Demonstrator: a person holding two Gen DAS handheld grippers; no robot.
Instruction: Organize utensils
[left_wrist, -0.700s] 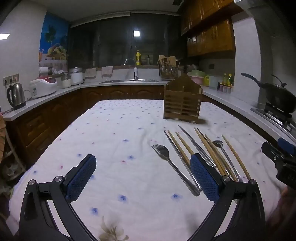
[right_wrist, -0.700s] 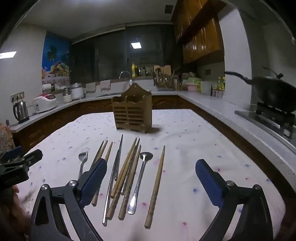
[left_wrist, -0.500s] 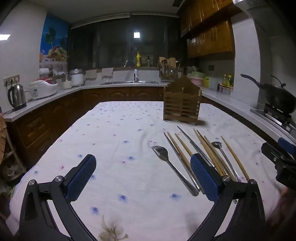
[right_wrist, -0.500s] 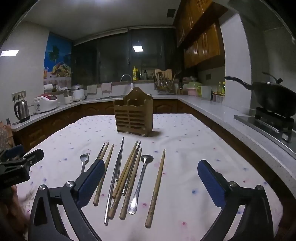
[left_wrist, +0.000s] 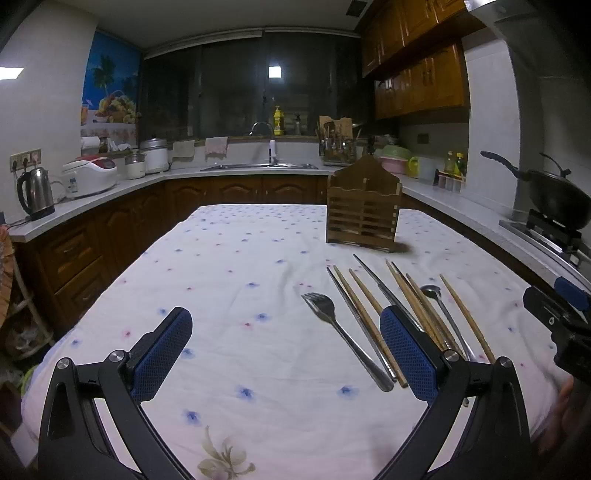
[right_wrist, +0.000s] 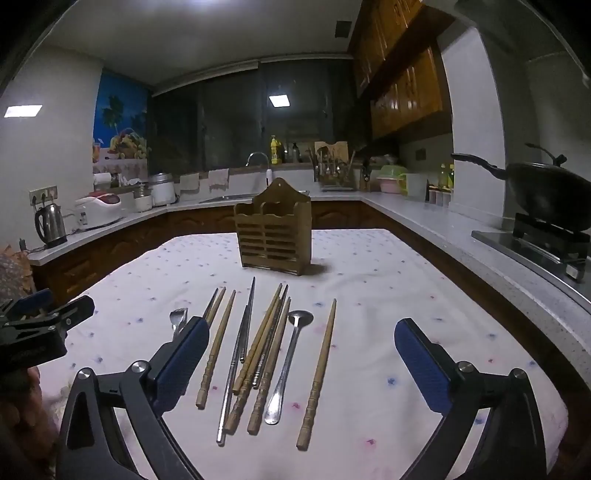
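Left wrist view: the left tool (left_wrist: 282, 349) stands wide, holding nothing; the fork (left_wrist: 334, 328) lies between its fingers, the chopsticks (left_wrist: 364, 317) just beyond its right finger, the wooden utensil holder (left_wrist: 363, 208) far ahead.

Right wrist view: the right tool (right_wrist: 301, 360) gapes wide over the spoon (right_wrist: 288, 363) and chopsticks, empty.

Home kitchen — sink (left_wrist: 258, 167), wok (left_wrist: 554, 199), cabinets (left_wrist: 417, 74)
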